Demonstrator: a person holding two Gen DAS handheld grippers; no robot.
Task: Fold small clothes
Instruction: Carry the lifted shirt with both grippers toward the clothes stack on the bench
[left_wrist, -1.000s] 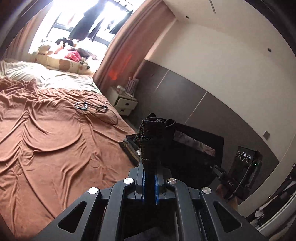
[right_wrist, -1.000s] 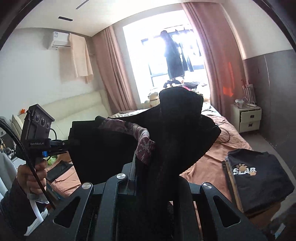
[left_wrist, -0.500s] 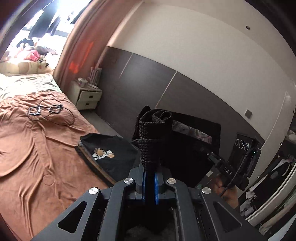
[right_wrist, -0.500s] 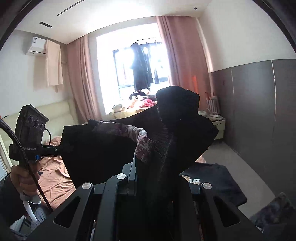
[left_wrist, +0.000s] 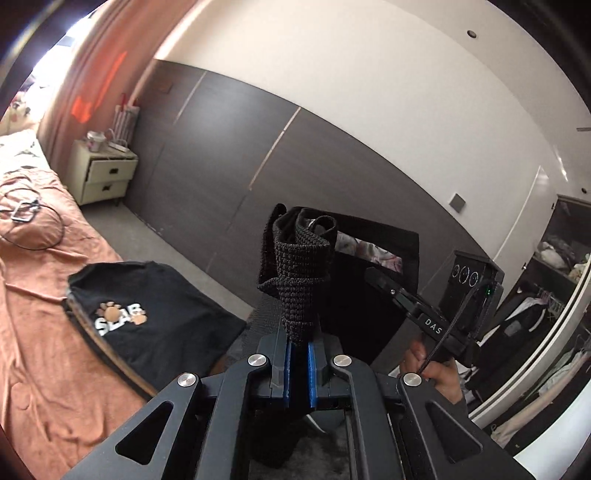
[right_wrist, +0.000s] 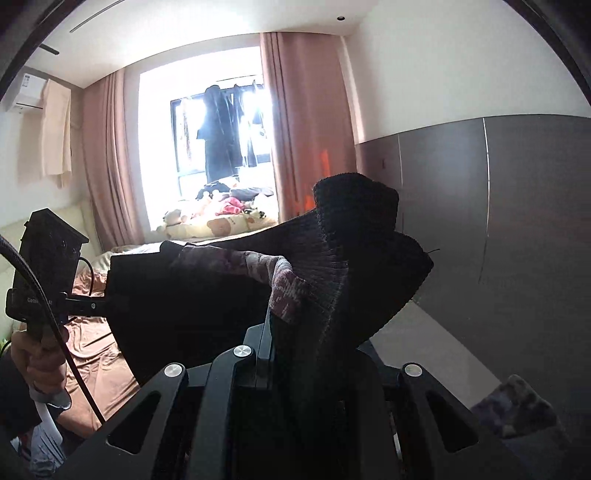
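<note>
cream nightstand (left_wrist: 103, 173) by dark wall panels (left_wrist: 229, 155), pink curtains (right_wrist: 299, 122), wall ac unit (right_wrist: 27, 86)

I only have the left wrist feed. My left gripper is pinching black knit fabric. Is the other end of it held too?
Observer: Yes. In the right wrist view the right gripper is shut on the black knit garment, bunched above its jaws.
Operator: Is it hanging loose between us?
Observer: No, it spans across to the left gripper, a patterned lining showing at the fold.
Operator: What's behind it?
Observer: A bright window with dark clothes hanging there.
</note>
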